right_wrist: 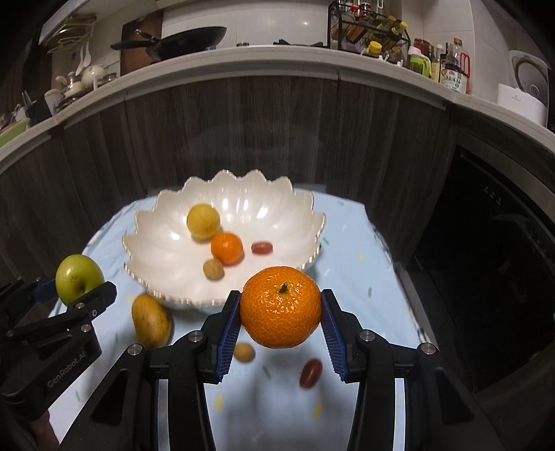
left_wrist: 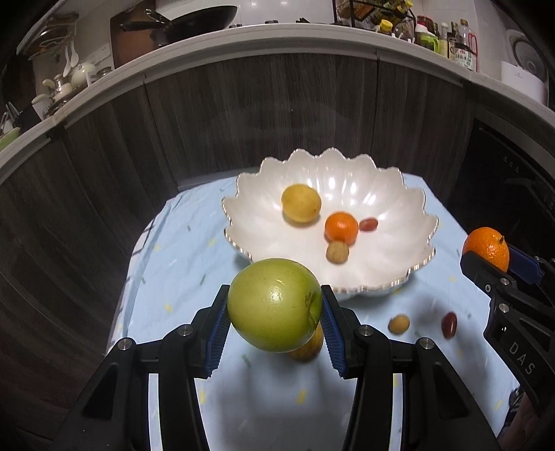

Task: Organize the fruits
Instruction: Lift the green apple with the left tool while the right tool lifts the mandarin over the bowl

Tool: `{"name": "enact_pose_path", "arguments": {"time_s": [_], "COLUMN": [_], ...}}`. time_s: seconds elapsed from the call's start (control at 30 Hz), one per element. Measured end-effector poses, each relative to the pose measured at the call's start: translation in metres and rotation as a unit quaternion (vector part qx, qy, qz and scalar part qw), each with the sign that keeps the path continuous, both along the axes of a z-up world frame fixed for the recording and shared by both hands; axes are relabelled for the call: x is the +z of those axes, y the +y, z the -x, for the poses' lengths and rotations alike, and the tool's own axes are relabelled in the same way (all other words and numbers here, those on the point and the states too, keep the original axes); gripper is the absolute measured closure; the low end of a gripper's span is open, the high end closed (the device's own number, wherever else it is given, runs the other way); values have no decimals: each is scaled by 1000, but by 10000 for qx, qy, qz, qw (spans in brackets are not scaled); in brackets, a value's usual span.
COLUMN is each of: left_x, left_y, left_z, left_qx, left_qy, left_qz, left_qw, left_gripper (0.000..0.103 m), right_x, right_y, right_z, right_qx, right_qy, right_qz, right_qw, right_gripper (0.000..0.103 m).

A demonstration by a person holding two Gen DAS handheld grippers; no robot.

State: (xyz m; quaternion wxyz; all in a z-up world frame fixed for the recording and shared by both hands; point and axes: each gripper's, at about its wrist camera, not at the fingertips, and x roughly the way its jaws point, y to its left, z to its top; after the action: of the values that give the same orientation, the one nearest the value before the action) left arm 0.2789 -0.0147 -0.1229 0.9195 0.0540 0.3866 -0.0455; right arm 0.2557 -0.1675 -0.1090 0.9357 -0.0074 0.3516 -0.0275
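Note:
My left gripper (left_wrist: 274, 308) is shut on a green apple (left_wrist: 274, 305) and holds it above the table, in front of the white scalloped bowl (left_wrist: 392, 208). My right gripper (right_wrist: 280, 308) is shut on an orange (right_wrist: 280, 307), also lifted before the bowl (right_wrist: 277, 204). The bowl holds a lemon (left_wrist: 300, 203), a small orange (left_wrist: 341, 227), a red grape (left_wrist: 368, 224) and a brown longan (left_wrist: 337, 252). On the cloth lie a mango (right_wrist: 151, 321), a longan (right_wrist: 244, 352) and a red grape (right_wrist: 310, 372).
The small table has a light blue cloth (left_wrist: 173, 277) and stands against dark wood cabinets (left_wrist: 242, 114). A counter above carries a pan (left_wrist: 194, 20), bottles (left_wrist: 458, 45) and a rice cooker (right_wrist: 527, 86). A dark appliance (right_wrist: 503, 260) stands at the right.

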Motion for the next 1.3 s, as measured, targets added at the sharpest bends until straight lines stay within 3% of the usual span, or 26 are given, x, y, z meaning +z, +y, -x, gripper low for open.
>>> {"name": "enact_pose_path", "arguments": {"time_s": [0.43, 1.3], "left_x": [12, -19], "left_y": [-5, -12], "left_z": [-38, -101], "left_qx": [-35, -135], "left_qy": [-53, 331], "left_qz": [41, 51], "left_qw": [10000, 9993], "left_gripper": [55, 55], "right_x": [9, -17], "right_y": [-6, -6], "right_z": [-40, -100], "right_qx": [73, 131], "right_qy": [-16, 381], "right_qz": [13, -6], "right_qw": [10000, 9992], "right_gripper": [58, 58]}}
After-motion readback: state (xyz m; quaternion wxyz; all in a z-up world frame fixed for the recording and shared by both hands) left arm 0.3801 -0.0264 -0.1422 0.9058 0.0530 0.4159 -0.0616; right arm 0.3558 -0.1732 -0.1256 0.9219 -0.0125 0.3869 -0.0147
